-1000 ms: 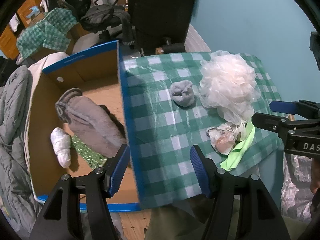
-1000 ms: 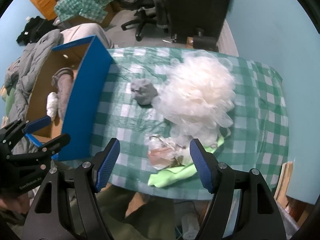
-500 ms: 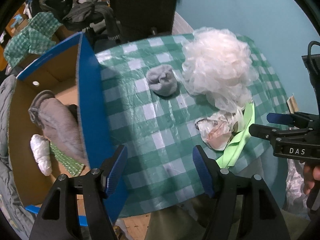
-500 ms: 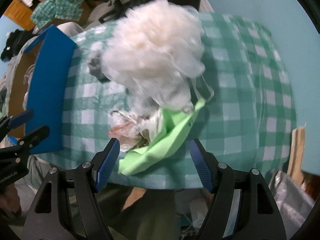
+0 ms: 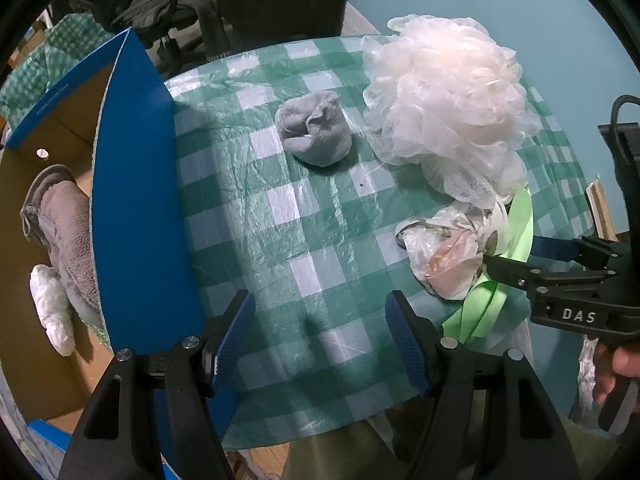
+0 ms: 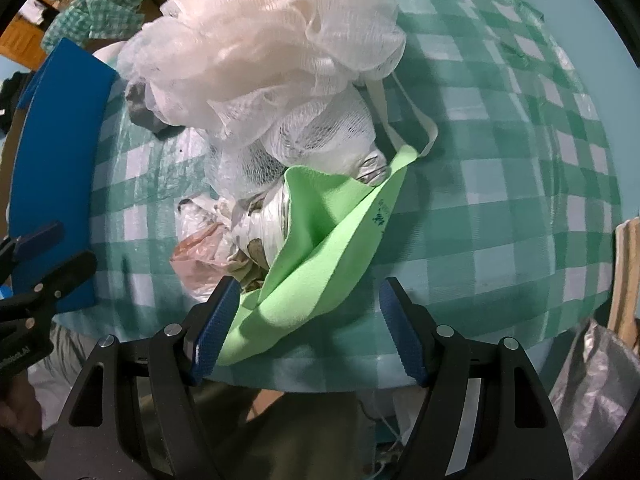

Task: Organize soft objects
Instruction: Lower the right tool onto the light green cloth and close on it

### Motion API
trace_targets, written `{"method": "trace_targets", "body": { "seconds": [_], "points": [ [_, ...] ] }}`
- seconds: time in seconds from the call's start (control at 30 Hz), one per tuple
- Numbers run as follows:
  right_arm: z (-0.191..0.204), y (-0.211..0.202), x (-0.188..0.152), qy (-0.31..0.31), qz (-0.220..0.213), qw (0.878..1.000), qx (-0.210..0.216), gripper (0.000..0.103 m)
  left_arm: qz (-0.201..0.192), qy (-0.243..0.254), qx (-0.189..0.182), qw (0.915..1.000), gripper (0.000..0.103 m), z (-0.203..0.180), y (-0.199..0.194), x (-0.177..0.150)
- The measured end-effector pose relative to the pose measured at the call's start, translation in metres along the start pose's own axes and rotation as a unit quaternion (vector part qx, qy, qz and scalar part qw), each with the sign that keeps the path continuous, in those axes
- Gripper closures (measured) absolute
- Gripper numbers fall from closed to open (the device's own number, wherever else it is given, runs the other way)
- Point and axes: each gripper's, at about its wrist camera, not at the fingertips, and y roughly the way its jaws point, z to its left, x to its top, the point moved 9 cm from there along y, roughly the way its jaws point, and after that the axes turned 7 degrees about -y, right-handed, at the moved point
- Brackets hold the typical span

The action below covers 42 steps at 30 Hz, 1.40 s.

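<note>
Soft things crowd your checkered counter beside the blue-walled box.
Largest, the white mesh pouf overlaps crumpled plastic bags, the green cloth and, farther back, the grey sock ball; your left gripper and right gripper are both released, empty.

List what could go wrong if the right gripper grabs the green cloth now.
1. The green cloth lies under the crumpled plastic bag and touches the white mesh pouf; pulling it may drag either along.
2. The cloth overhangs the table edge, so a weak pinch by the open right gripper could let it slide to the floor.
3. The open left gripper hovers close by, so the two could bump.
</note>
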Motion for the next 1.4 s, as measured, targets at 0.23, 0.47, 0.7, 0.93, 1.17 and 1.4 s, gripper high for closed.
{"method": "trace_targets", "body": {
  "seconds": [0.23, 0.47, 0.7, 0.93, 1.17, 1.4],
  "points": [
    [-0.007, 0.012, -0.002, -0.002, 0.005, 1.000, -0.010, 0.050, 0.004, 0.007, 0.000, 1.0000, 0.034, -0.003, 0.004, 0.003],
    [-0.029, 0.011, -0.010, -0.030, 0.014, 0.999, -0.035, 0.087, 0.009, 0.008, -0.006, 0.9999, 0.034, -0.012, 0.008, 0.006],
    [-0.069, 0.006, -0.010, -0.040, 0.014, 0.998, -0.050, 0.087, 0.013, 0.017, -0.013, 0.9997, 0.032, -0.033, 0.013, 0.009],
    [-0.114, -0.003, 0.001, -0.051, 0.009, 0.997, -0.064, 0.087, 0.016, 0.023, -0.027, 0.9992, 0.028, -0.057, 0.016, 0.011],
    [-0.143, -0.009, 0.016, -0.053, -0.003, 0.998, -0.038, 0.073, 0.016, 0.029, -0.042, 0.9985, 0.024, -0.081, 0.020, 0.014],
    [-0.144, -0.016, 0.010, -0.040, -0.014, 0.999, -0.025, 0.043, 0.029, 0.024, -0.054, 0.9978, 0.023, -0.097, 0.033, 0.018]
  ]
}}
